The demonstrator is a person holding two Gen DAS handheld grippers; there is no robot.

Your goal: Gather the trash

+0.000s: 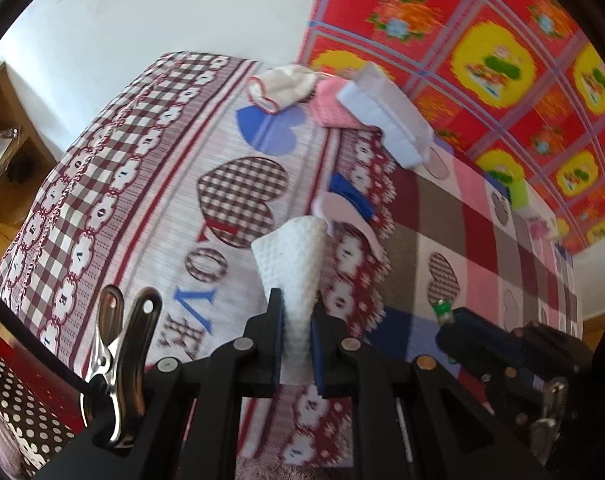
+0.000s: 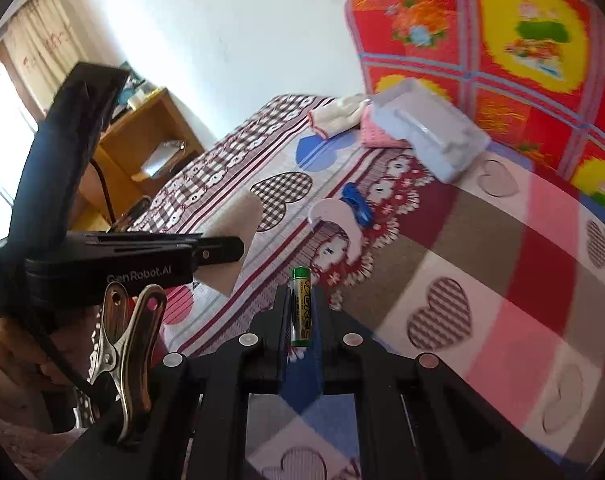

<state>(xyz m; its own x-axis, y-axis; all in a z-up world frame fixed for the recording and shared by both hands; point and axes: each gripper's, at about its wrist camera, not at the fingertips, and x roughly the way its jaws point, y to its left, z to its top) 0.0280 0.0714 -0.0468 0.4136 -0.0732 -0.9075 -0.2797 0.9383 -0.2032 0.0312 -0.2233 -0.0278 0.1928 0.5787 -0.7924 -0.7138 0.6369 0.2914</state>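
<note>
A crumpled white paper towel [image 1: 292,280] stands pinched between the pads of the left tongs [image 1: 296,336], its loose top fanning out above the bed [image 1: 174,184]. A green-labelled battery [image 2: 301,306] is clamped upright in the right tongs [image 2: 301,320], held by its sides. Both pieces of trash are off the bedcover. Left on the bed are a blue scrap [image 2: 357,204] lying against a pale pink crescent-shaped piece [image 2: 338,220], and farther back a pink cloth [image 1: 330,106], a white cloth [image 1: 282,88] and a white plastic pack [image 1: 386,116] against the red patterned quilt [image 1: 482,52]. The risk lies with the battery: smooth and round, it could roll or slip out if the tongs tilt or ease. The towel is gripped low, so it could tear or pull free.
</note>
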